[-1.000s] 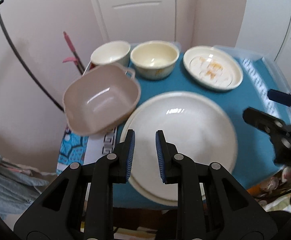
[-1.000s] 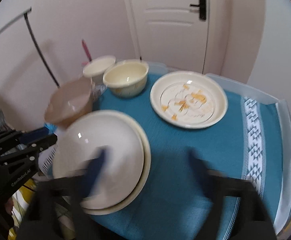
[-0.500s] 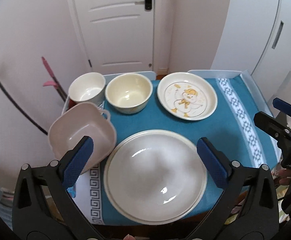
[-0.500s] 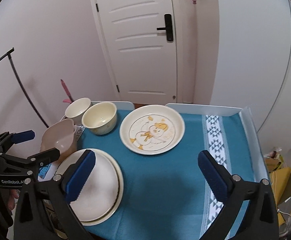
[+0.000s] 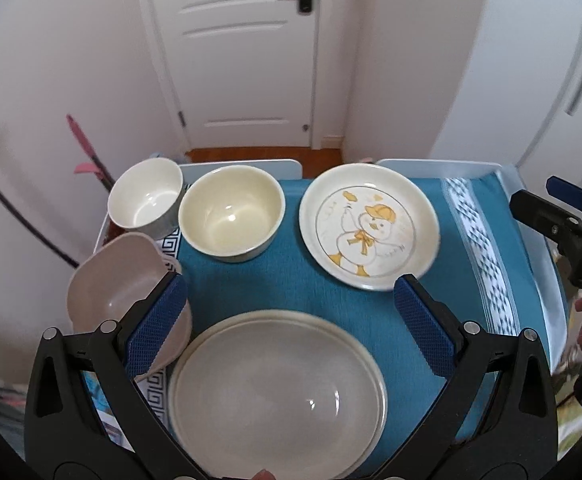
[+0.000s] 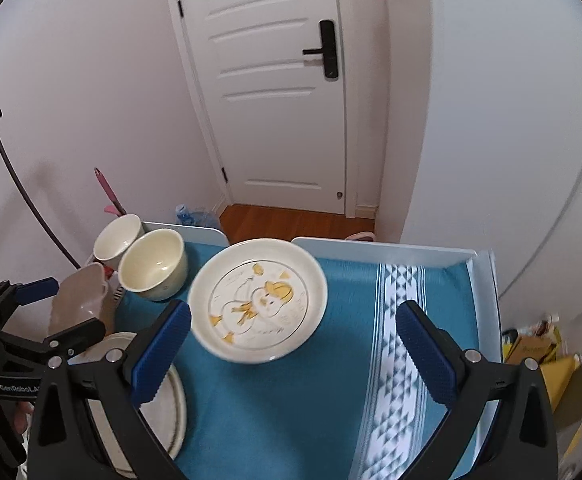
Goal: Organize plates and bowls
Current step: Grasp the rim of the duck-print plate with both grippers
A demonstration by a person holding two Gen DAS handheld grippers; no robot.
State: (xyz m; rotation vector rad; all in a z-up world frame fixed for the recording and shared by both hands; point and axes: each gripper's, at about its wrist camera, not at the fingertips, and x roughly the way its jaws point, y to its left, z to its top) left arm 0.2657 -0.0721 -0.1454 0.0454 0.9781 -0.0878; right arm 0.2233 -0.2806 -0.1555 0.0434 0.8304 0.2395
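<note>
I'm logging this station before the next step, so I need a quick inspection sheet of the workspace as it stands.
Surface: table under a teal cloth, raised white rim at the far edge.
Job's things: large plates stacked near; duck plate far right; cream bowl and white bowl far left, touching; beige handled bowl at the left edge.
Clutter: nothing seen on the cloth.
Grippers: left claw open, empty, above the stack; right claw open, empty, near the duck plate.
Cables: a thin black curved rod or cable against the left wall, cannot tell which.
Surroundings: closed white door, wood floor, pink-handled tool.
</note>
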